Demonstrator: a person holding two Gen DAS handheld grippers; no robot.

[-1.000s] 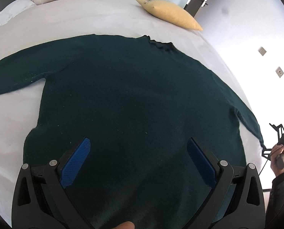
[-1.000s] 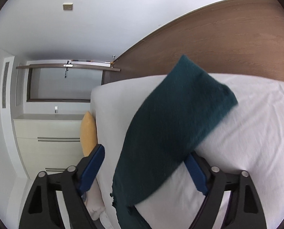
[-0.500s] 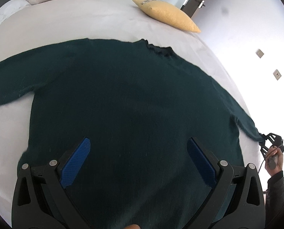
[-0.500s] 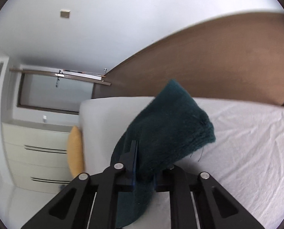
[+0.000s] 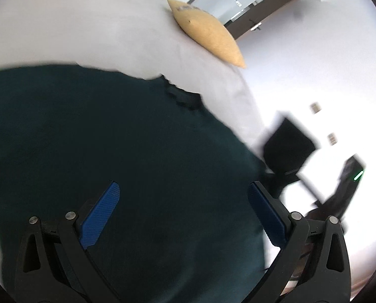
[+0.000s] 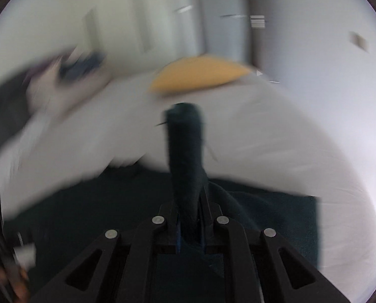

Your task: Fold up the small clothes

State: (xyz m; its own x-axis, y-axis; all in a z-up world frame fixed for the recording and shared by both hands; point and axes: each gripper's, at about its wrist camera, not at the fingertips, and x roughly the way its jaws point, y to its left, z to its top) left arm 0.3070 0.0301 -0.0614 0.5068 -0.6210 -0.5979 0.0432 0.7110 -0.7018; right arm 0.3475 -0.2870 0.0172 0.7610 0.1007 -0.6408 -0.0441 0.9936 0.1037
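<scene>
On the white bed (image 5: 92, 27), right tool (image 6: 190, 223) pinches the sweater's sleeve (image 6: 185, 149) (dark green); left tool (image 5: 180, 202) gapes empty.

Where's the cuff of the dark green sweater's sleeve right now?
In the right wrist view, the knitted sleeve cuff stands pinched in the right gripper, centre frame, above the dark green sweater, before the yellow pillow.

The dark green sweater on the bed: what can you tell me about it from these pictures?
The sweater is a dark teal-green knit, soft and slightly fuzzy, lying spread flat over the white bed sheet with its ribbed neckline toward the yellow pillow. One sleeve end is lifted off the bed, pinched in the right gripper. The left gripper hovers open over the body. The pictures are blurred, so finer detail is lost.
</scene>
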